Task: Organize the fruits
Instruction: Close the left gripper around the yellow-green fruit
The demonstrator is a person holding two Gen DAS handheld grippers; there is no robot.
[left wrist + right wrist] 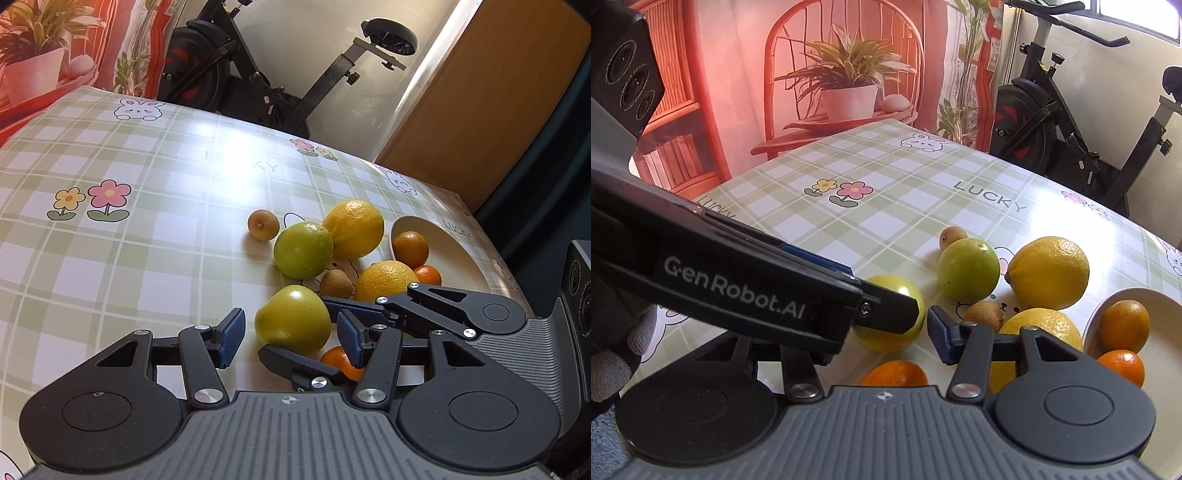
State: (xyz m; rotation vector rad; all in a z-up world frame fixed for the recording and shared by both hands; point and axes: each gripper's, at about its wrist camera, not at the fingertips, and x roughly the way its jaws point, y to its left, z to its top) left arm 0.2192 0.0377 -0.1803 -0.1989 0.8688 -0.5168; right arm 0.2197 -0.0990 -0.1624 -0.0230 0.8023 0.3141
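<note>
A yellow-green fruit (291, 319) (890, 314) lies on the checked tablecloth between the pads of my left gripper (291, 339), which is open with a small gap on each side. My right gripper (882, 345) (295, 328) comes in from the right and is also open. Its fingers straddle the same fruit's right side, and a mandarin (340, 363) (895, 373) lies low between them. In the right wrist view the left gripper (882, 291) hides the right gripper's left pad. A white bowl (454, 251) (1167, 332) holds a brownish orange (410, 249) (1123, 321).
Behind the grippers lie a green apple (303, 249), a lemon (354, 229), a second yellow citrus (386, 280), a kiwi (336, 282) and a small brown fruit (263, 224). Another mandarin (428, 275) sits at the bowl's near rim. An exercise bike (280, 74) stands beyond the table.
</note>
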